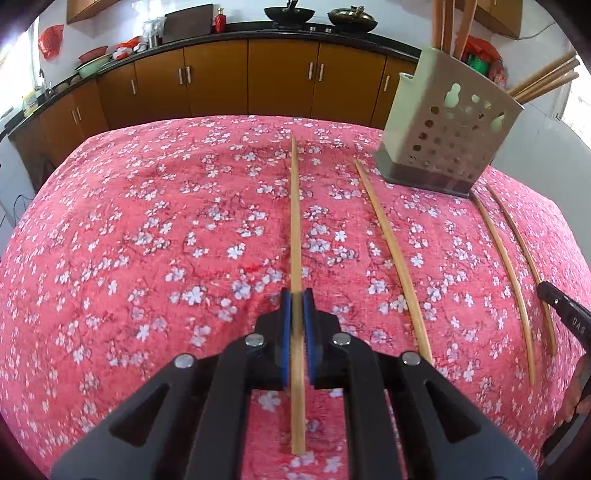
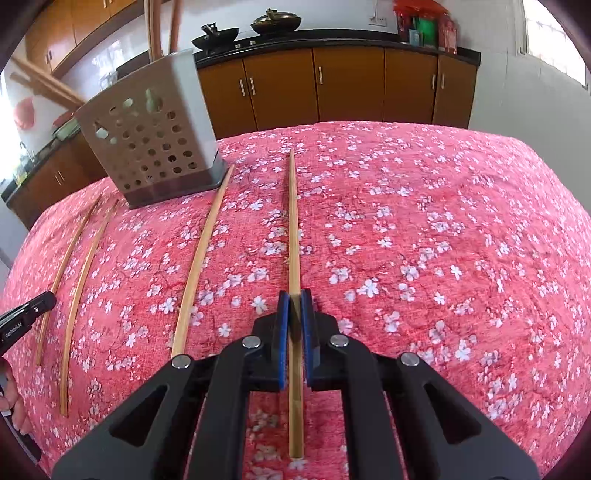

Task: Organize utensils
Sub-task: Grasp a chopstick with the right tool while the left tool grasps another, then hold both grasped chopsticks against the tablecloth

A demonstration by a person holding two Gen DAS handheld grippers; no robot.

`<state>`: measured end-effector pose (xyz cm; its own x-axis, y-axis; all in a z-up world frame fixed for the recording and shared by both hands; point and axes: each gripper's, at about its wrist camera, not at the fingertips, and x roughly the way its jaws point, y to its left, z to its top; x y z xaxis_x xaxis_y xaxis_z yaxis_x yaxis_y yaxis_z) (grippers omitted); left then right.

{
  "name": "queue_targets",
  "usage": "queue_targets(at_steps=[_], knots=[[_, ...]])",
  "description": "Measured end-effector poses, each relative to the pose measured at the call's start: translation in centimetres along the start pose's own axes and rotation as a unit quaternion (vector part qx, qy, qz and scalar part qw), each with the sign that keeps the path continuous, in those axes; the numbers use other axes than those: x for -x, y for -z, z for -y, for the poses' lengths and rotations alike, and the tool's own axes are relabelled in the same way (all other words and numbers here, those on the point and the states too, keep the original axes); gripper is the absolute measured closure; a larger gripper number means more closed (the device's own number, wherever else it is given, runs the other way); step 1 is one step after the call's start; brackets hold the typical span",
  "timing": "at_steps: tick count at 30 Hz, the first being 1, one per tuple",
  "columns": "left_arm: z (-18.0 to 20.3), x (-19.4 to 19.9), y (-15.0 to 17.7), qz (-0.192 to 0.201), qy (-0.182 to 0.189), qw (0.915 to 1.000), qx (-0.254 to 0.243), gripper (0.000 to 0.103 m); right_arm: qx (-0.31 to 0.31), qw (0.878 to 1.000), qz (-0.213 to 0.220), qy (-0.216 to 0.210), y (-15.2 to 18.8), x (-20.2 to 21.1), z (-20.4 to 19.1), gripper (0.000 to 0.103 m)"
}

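Note:
In the left wrist view my left gripper (image 1: 296, 295) is shut on a bamboo chopstick (image 1: 294, 221) that runs straight away from me across the pink floral cloth. In the right wrist view my right gripper (image 2: 294, 295) is shut on another chopstick (image 2: 293, 221), also pointing away. Two loose chopsticks (image 1: 391, 258) (image 1: 506, 277) lie on the cloth between the held ones. The perforated beige utensil holder (image 1: 443, 129) (image 2: 155, 136) stands at the far edge with wooden utensils sticking out of it. The tip of the right gripper (image 1: 550, 295) shows at the right edge of the left wrist view.
The table (image 1: 147, 240) is covered by the pink blossom-print cloth and drops off at its rounded edges. Behind it runs a kitchen counter with brown cabinets (image 1: 251, 77), woks (image 1: 290, 14) and bowls. A hand (image 2: 11, 402) shows at the left edge of the right wrist view.

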<state>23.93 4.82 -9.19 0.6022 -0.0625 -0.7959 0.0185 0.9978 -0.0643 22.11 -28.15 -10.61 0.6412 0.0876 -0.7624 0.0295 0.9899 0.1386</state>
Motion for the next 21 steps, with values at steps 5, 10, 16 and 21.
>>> queue_targets(at_steps=[5,10,16,21], knots=[[-0.08,0.26,0.23,0.009,-0.003,0.9999,-0.008,0.092,0.008,1.0,0.0,0.009,0.09,-0.01,-0.34,0.095],[-0.12,0.21,0.7,0.009,0.007,0.9999,0.003,0.092,0.001,1.0,-0.001,0.001,0.06,-0.14,-0.2,0.094],[-0.11,0.16,0.71,0.009,0.008,0.9999,0.004,0.092,0.001,1.0,0.0,0.002,0.11,-0.04,-0.22,0.094],[-0.43,0.27,0.78,0.01,0.015,0.9998,0.011,0.092,0.002,1.0,0.0,0.003,0.1,-0.05,-0.29,0.094]])
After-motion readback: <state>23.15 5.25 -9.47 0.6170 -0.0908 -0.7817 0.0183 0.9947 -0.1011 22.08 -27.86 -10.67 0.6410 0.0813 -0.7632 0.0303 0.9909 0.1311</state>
